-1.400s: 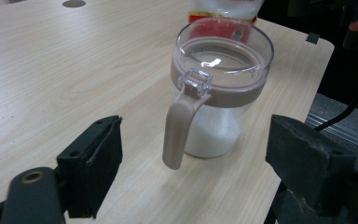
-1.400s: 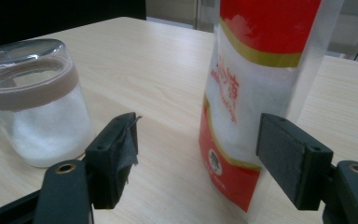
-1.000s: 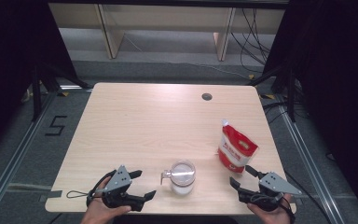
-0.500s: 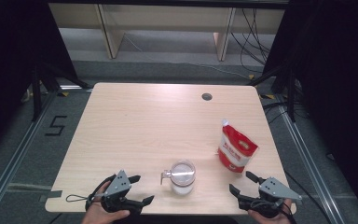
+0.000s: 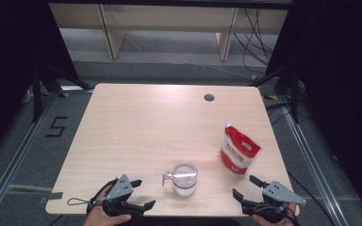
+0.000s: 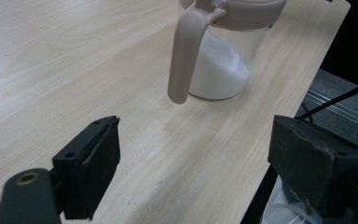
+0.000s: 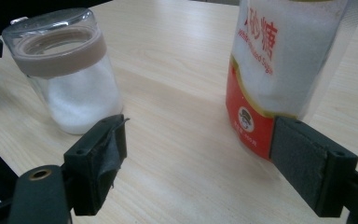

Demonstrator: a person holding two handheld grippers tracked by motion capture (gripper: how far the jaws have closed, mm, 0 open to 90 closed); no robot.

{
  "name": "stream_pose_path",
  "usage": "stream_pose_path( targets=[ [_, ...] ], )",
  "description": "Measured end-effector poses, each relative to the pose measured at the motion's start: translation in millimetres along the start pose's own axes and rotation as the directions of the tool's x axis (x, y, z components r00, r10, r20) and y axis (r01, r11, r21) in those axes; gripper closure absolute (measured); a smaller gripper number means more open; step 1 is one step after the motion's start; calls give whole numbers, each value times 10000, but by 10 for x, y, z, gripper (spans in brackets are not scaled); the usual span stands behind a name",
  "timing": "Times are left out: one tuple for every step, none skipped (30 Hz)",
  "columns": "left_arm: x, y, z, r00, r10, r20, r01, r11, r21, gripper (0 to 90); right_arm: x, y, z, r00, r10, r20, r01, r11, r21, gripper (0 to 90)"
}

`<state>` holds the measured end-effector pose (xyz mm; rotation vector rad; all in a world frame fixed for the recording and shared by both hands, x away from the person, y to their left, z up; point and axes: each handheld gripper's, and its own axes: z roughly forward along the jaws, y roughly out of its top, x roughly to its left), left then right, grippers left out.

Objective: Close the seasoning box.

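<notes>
High view: jar with white powder at near edge of table, handle toward left; red pouch upright, just right of it and slightly farther.

Jar: likely glass, hard, smooth, breakable, moderately heavy with powder; best taken by stiff handle or around lidded rim. Pouch: soft, crinkly, top-heavy, prone to buckle; best pinched at upper seam.

Left gripper low at near-left edge, angled toward jar, jaws spread wide, nothing between.

Right gripper low at near-right corner, aimed at pouch base, jaws just opened to widest, holding nothing.
</notes>
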<state>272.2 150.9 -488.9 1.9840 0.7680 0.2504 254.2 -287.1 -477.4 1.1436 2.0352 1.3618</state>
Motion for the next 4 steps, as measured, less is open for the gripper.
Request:
stream_pose_path(
  targets=[
    [4,4,-15,10000,45,-55,-44,9999,158,164,-7,0,9,9999,-116,47,116,9999,-66,201],
    [4,3,-13,10000,0,-54,1,9999,124,164,-25,3,17,9993,-362,9,362,9993,-133,200],
    [9,2,-18,9999,33,-95,-32,9999,160,164,-23,4,17,9994,-339,12,339,9993,-137,200],
    [10,2,-19,10000,51,-71,-50,9999,131,164,-24,5,19,9993,-363,24,364,9993,-133,199]
  ],
)
